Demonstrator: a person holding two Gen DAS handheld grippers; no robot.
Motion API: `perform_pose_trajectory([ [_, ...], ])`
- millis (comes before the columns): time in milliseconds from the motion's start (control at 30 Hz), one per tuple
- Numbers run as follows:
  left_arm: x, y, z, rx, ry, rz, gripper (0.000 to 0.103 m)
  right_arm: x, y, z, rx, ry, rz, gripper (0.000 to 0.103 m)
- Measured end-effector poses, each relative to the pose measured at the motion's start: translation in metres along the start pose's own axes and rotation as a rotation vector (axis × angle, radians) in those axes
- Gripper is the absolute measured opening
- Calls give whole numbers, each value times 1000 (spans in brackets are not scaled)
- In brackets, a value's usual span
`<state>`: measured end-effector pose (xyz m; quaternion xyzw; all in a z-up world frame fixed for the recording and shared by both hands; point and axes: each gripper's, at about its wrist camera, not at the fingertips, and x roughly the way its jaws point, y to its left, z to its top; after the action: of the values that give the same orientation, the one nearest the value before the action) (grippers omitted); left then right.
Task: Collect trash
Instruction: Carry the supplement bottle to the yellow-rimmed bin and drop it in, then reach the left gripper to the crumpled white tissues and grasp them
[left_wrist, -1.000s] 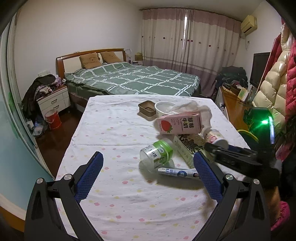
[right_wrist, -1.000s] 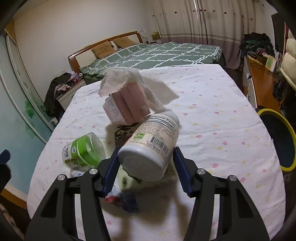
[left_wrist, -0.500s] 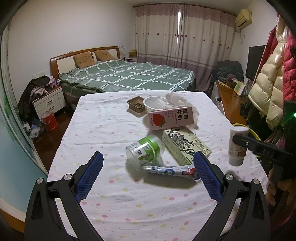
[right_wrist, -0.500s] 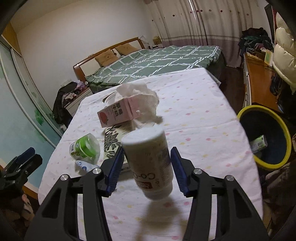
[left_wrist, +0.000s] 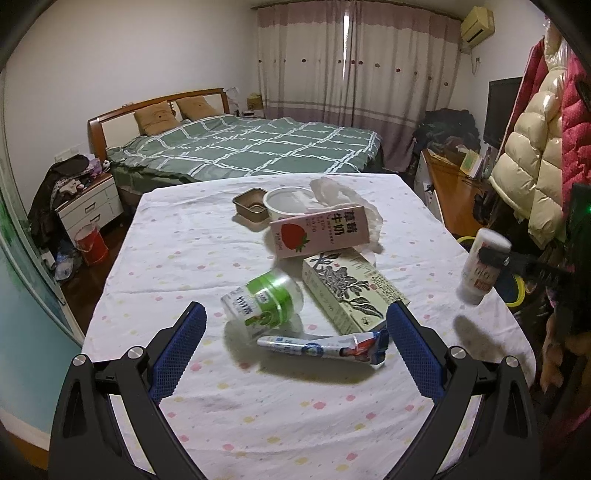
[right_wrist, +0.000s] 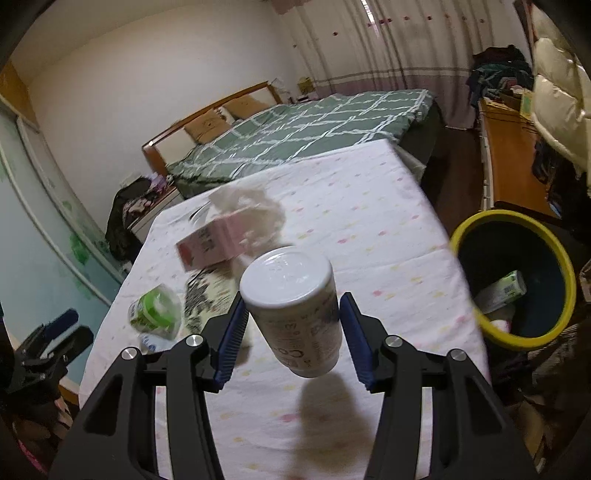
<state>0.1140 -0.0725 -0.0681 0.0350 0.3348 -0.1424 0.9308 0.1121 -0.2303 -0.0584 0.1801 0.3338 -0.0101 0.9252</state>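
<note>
My right gripper (right_wrist: 293, 334) is shut on a white plastic bottle (right_wrist: 295, 306) and holds it in the air above the table's right side; the bottle also shows in the left wrist view (left_wrist: 480, 264). A yellow-rimmed bin (right_wrist: 515, 278) stands on the floor right of the table. My left gripper (left_wrist: 295, 343) is open and empty above the table's near part. Before it lie a green-lidded cup (left_wrist: 264, 301), a toothpaste tube (left_wrist: 325, 345), a green patterned box (left_wrist: 349, 290) and a pink milk carton (left_wrist: 319, 230).
A white bowl (left_wrist: 286, 201), a small brown tin (left_wrist: 251, 203) and crumpled tissue (left_wrist: 332, 186) sit at the far middle of the spotted tablecloth (left_wrist: 184, 243). A bed (left_wrist: 240, 147) lies beyond. Coats (left_wrist: 532, 155) hang at the right.
My right gripper has lifted the white bottle off the pile and carried it right, toward the table edge near the bin. My left gripper stays open and has drawn back a little.
</note>
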Motion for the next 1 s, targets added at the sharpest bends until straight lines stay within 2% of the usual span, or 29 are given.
perform_pose_trajectory([
  [133,10,-8,3,9,13,-7,96,-13,-45,17,56,-54,-105,49],
  [267,20,-15,7,14,25,-8,96,-14,-96,29,112,-70,-223,49],
  [367,24,-22,11,22,27,-8,96,-3,-130,33,145,-50,-293,49],
  [567,31,-30,20,35,29,-2,96,22,-175,26,204,15,-368,50],
  [733,42,-37,23,52,50,-1,96,18,-184,22,216,1,-383,58],
  [1000,56,-51,46,113,57,-49,96,11,-179,29,192,-13,-385,58],
])
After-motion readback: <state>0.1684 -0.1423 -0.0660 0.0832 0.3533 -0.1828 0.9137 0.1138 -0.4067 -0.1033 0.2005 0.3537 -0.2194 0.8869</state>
